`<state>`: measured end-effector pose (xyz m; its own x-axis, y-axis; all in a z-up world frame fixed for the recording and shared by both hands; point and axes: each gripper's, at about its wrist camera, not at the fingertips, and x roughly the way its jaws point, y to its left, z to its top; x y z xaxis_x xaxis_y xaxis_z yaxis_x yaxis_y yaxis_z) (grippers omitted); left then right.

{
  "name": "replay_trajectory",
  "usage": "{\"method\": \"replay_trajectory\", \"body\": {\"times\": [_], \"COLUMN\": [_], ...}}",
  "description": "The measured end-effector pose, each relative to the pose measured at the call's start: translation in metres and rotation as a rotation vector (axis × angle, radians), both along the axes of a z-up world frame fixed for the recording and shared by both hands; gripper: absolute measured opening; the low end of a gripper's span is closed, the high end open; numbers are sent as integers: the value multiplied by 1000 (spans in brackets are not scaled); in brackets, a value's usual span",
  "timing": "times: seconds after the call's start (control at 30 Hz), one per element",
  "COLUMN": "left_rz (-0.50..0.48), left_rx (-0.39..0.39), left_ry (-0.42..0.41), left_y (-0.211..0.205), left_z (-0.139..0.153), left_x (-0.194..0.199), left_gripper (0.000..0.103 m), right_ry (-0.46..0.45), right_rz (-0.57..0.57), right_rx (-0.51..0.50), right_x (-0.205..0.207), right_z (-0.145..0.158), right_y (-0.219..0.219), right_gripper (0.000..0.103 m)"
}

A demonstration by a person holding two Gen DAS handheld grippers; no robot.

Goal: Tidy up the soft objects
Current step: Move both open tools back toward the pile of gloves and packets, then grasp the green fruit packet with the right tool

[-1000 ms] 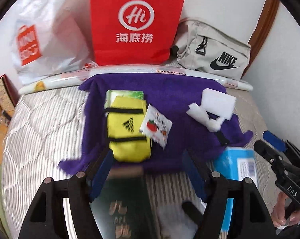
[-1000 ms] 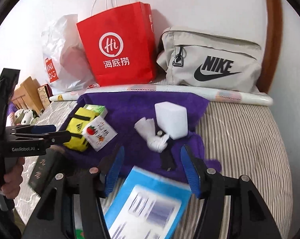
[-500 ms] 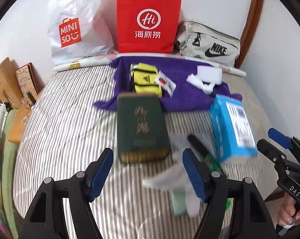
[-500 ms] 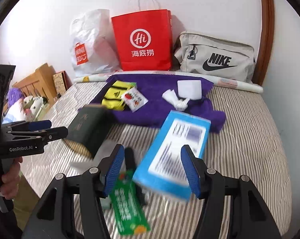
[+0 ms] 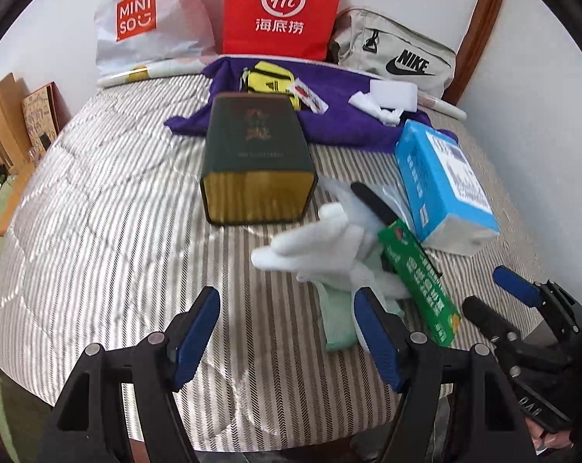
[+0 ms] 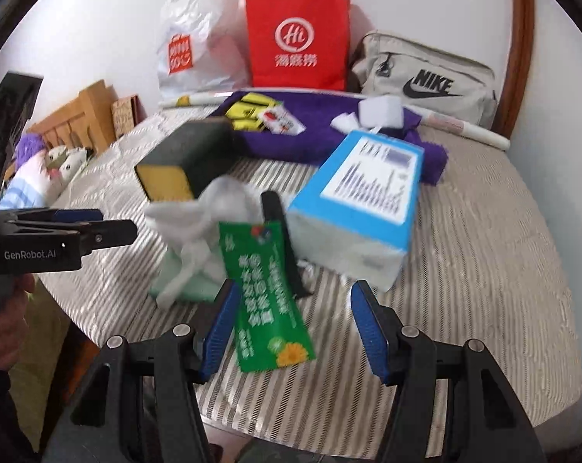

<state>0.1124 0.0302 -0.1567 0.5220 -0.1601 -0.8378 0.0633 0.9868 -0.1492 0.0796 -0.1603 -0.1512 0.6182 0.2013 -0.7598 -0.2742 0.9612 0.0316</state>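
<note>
both hand-held grippers hang over the near edge of the bed with nothing held. our left hand-held gripper has its jaws parted over bare striped cover, and our right hand-held gripper has its jaws apart too, the tail of the green packet lying between them but not pinched.

the soft things sit just ahead of the fingers: a white cloth bundle draped over a pale green cloth, right beside the left one's right finger and a little ahead-left of the right one. the dark green tin lies further ahead of the left, the blue tissue pack ahead-right of the right.

we judge the step is picking a first soft item – likely the white bundle. to do it well we would come down on the thickest fold, not a loose corner, and keep the pads clear of the green packet and the black strip tangled alongside. lift slowly – the pale green cloth underneath may drag along, and the packet could slide off the bed edge.
</note>
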Motion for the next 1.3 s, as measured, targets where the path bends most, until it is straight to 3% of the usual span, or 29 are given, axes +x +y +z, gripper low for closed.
{"method": "replay_trajectory", "body": {"times": [0.2, 0.53, 0.77, 0.97, 1.3], "left_rz": [12, 37, 39, 32, 15], "left_rx": [5, -57, -49, -48, -48], "left_ry": [10, 62, 79, 84, 85], "left_y": [5, 20, 20, 20, 20], "left_z": [-12, -29, -34, -35, -36], "left_x": [0, 8, 11, 11, 13], "left_gripper": [70, 70, 70, 70, 70], "right_ry": [31, 96, 66, 47, 55], "right_rz": [16, 12, 15, 23, 57], "right_rx": [-12, 11, 8, 20, 33], "right_x": [3, 16, 18, 17, 20], "right_z": [-19, -45, -46, -45, -40], "right_y": [7, 9, 11, 5, 8], "right_gripper": [59, 59, 59, 48, 48]}}
